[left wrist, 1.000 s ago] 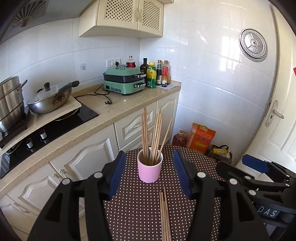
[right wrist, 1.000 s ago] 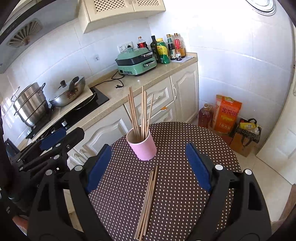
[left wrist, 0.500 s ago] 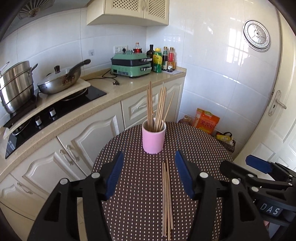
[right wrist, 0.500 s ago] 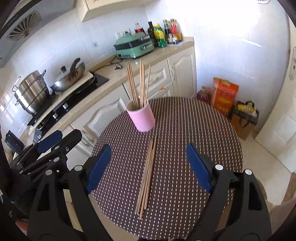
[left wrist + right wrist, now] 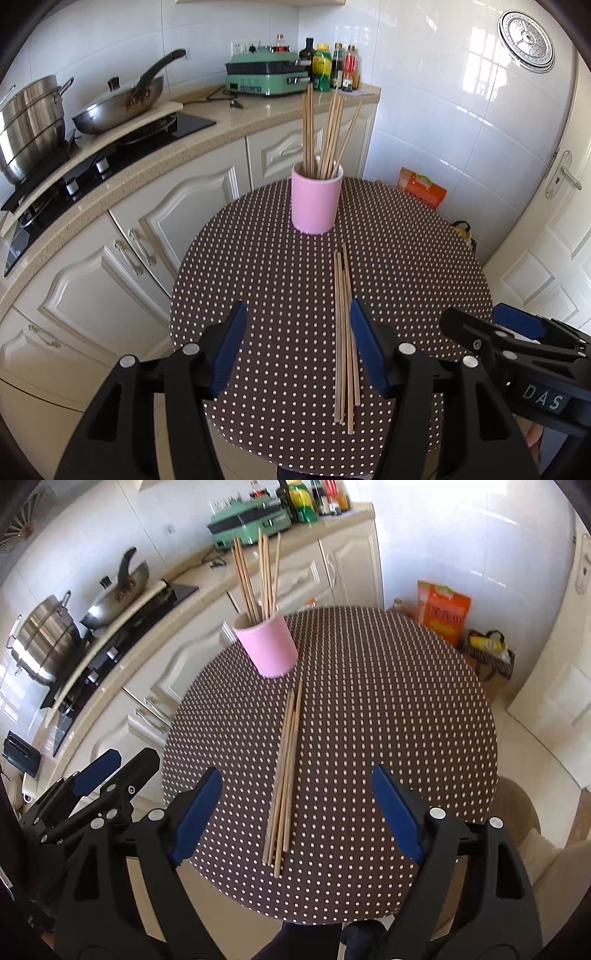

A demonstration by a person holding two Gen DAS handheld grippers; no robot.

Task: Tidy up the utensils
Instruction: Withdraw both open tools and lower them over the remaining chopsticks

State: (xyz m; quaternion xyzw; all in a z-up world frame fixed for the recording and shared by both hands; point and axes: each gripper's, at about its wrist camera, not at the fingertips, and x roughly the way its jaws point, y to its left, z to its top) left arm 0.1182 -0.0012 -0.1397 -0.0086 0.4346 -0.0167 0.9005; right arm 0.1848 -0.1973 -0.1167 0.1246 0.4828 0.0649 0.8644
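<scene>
Loose chopsticks (image 5: 344, 332) lie bundled flat on the dotted round table (image 5: 406, 266), near its centre, tips toward 12 o'clock; pink cup (image 5: 317, 201) with more sticks upright stands at 12 o'clock just past them, apart. My left tongs (image 5: 295, 343) hang over the table's near edge, jaws about half open, nothing held; the bundle runs just inside the right pad. My right tongs (image 5: 295, 808) gape wide and empty, with the bundle between the pads and off them. Nothing blocks the sticks. Counter at 10 o'clock: wok (image 5: 118, 107), steel pot (image 5: 29, 122), green cooker (image 5: 267, 75), bottles (image 5: 328, 66). Versus a second ago both tongs have dropped and tipped down, so the whole bundle now shows; the left jaws are barely wider. Only the left view shows the door handle (image 5: 563, 173); only the right view shows the striped bag (image 5: 487, 653) on the floor.
</scene>
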